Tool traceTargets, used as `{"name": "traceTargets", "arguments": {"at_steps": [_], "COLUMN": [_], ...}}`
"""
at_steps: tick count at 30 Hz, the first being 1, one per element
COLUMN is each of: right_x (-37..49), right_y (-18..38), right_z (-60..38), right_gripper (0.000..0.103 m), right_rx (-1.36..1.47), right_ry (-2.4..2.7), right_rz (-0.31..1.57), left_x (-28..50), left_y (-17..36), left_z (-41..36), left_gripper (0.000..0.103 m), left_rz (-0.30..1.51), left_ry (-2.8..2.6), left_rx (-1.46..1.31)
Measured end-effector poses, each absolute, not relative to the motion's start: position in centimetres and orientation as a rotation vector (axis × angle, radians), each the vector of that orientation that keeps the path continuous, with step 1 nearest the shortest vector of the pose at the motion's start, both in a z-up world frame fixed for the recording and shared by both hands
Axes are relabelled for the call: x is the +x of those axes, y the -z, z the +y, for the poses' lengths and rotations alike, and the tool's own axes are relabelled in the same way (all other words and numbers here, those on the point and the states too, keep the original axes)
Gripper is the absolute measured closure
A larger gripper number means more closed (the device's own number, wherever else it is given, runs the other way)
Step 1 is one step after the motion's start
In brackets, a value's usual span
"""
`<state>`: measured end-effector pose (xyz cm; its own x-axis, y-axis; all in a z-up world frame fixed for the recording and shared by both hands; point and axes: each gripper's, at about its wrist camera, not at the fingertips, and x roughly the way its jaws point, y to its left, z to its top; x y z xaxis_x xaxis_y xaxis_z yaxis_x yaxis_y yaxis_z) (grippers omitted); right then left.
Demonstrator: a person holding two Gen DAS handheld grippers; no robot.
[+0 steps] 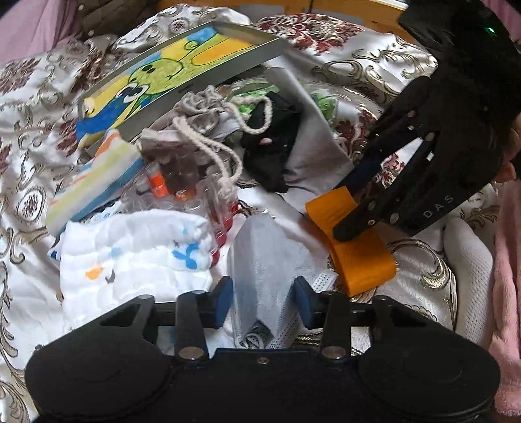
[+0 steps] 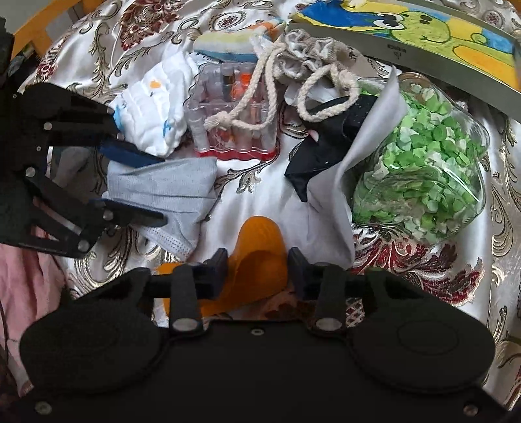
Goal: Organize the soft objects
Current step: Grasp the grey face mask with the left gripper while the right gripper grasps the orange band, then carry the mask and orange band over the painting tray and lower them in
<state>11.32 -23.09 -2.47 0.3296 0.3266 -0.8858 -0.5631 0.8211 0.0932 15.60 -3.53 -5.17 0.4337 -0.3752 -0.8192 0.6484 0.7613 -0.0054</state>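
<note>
At lower centre of each wrist view, the left gripper (image 1: 263,301) pinches a grey face mask (image 1: 260,260) in half-closed jaws while the right gripper's (image 2: 257,271) narrowed jaws clamp an orange silicone piece (image 2: 257,257).

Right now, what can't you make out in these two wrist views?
- Left gripper on grey mask: pad contact unclear in both views; its body hides the mask's lower end.
- Right gripper on orange piece: near end hidden by gripper body.
- Jar of green bits: mouth covered by grey cloth.
- Framed drawing: cut off by top edge.
</note>
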Motion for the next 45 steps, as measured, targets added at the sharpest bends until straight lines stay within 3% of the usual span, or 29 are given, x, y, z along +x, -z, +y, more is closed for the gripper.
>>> {"name": "traceTargets", "arguments": {"at_steps": [7, 13, 30, 45], "right_x": [11.2, 10.6, 8.3, 14.4], "right_y": [2.4, 0.9, -8.2, -11.9], "right_z": [-23.0, -23.1, -28.0, -28.2], "right_gripper": [0.094, 0.101, 0.101, 0.101], "right_rx": [-0.219, -0.202, 0.048, 0.060], "right_ry": [-0.568, -0.587, -0.514, -0.331], "right_rz": [1.059, 1.002, 0.625, 0.311], "left_x": [15.5, 15.1, 13.9, 20.6], "left_y": [4.9, 3.7, -3.2, -5.6], "left_z": [-3.1, -2.9, -0.3, -1.1], "left_gripper": [0.087, 0.093, 0.095, 0.095], "left_rz": [0.914, 0.871, 0.543, 0.354], "left_ry": [0.652, 0.653, 0.534, 0.357], "left_rx": [0.296, 0.249, -0.037, -0.215]}}
